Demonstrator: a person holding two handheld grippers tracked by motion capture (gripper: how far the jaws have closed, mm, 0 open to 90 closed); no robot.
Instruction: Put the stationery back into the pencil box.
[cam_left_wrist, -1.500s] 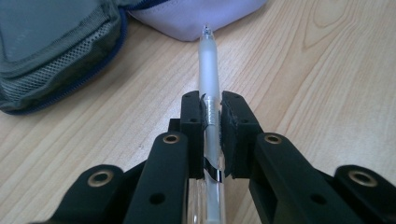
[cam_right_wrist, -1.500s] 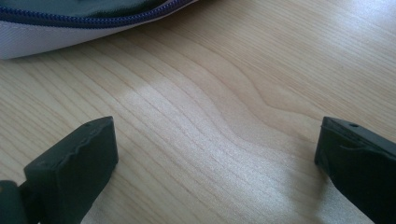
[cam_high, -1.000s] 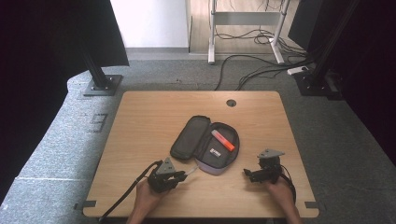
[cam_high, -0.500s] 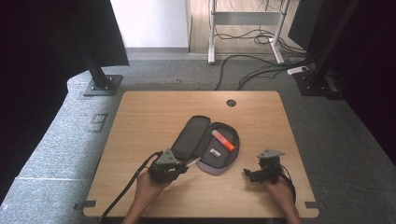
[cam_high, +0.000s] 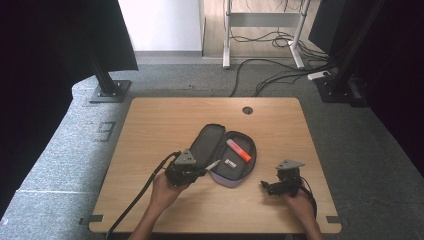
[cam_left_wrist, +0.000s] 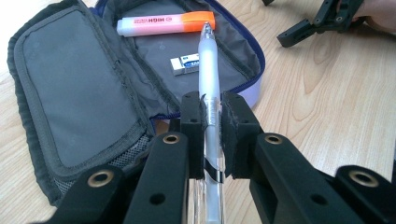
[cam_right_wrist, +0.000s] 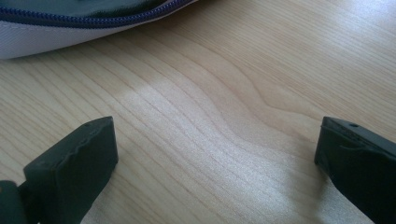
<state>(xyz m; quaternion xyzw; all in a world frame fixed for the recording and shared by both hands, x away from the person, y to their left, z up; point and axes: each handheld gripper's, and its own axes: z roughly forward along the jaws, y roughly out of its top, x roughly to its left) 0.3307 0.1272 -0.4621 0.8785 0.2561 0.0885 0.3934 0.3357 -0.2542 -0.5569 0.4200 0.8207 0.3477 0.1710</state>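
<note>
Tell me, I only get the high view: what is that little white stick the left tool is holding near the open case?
Observer: It's a clear white pen, pinched between the left tool's pads.
Operator: What's inside the pencil case?
Observer: The pencil case holds a pink and orange highlighter with printed lettering on its side, and a small white eraser.
Operator: Is the pen in yet?
Observer: No, its tip points over the case toward the highlighter.
Operator: And the right tool?
Observer: The right tool is wide open, nothing between its pads, just bare table.
</note>
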